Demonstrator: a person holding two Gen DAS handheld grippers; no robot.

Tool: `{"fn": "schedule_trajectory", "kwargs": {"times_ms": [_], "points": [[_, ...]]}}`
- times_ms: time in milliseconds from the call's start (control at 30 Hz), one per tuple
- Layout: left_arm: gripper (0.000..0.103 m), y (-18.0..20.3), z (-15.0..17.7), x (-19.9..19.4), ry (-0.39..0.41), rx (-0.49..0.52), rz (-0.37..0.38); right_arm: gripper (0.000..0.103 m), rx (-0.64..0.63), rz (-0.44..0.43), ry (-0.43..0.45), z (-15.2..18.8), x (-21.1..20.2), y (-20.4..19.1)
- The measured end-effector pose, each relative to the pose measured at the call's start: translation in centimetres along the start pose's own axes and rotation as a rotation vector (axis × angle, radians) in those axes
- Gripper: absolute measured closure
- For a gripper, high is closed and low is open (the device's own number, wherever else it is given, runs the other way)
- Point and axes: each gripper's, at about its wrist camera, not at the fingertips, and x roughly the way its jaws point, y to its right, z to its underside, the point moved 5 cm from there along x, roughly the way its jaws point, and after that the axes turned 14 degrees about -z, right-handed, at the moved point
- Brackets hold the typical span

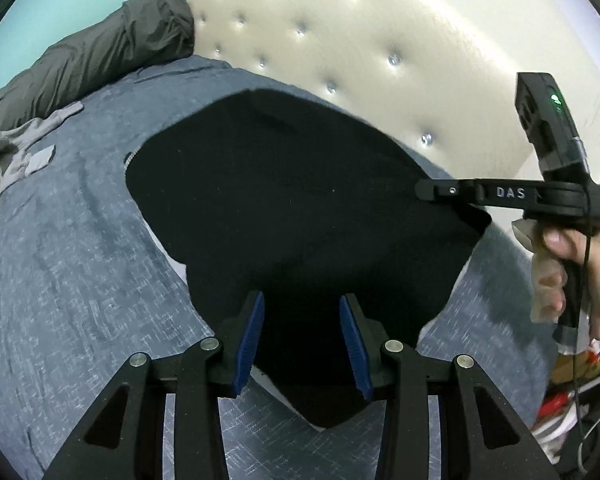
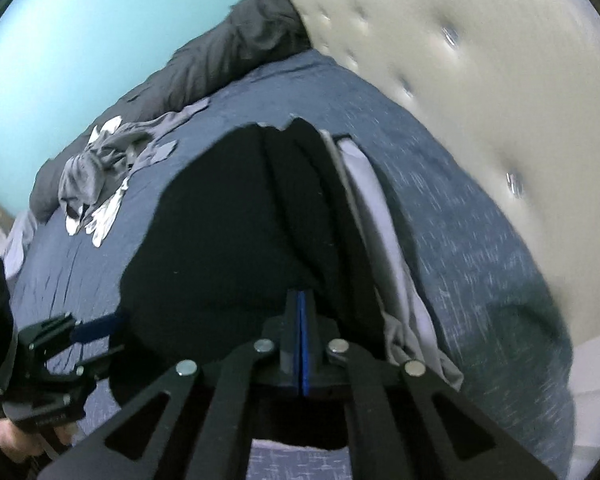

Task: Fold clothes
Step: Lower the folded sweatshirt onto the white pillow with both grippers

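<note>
Black garment (image 1: 292,208) lies spread on the blue bedspread (image 1: 68,264), long axis running away from both claws toward the tufted headboard (image 1: 380,32). Left gripper (image 1: 302,344) hangs half-open directly over the near hem, pads touching no cloth. Right gripper (image 2: 300,340) is pinched fully closed at the garment's right edge; can't tell if cloth is caught. Left is nearer the hem. Right wrist view alone shows a pale lilac layer (image 2: 364,184) beside the black cloth & a grey clothes heap (image 2: 96,168) beyond.
</note>
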Motion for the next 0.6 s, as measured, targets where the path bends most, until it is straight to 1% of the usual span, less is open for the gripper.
{"fn": "schedule_trajectory", "kwargs": {"times_ms": [100, 233, 467, 600], "points": [[0.061, -0.5, 0.7, 0.8, -0.014, -0.042, 0.024, 0.103, 0.03, -0.005, 0.012, 0.9, 0.8, 0.9], [0.06, -0.5, 0.5, 1.3, -0.03, -0.034, 0.018, 0.103, 0.06, -0.01, 0.031, 1.2, 1.6, 1.5], [0.06, -1.5, -0.5, -1.6, 0.019, -0.07, 0.019, 0.103, -0.002, -0.002, 0.135, 0.1, -2.5, -1.3], [0.06, -0.8, 0.4, -1.8, 0.006, -0.065, 0.025, 0.103, -0.041, 0.014, 0.136, 0.9, -3.4, -2.0]]}}
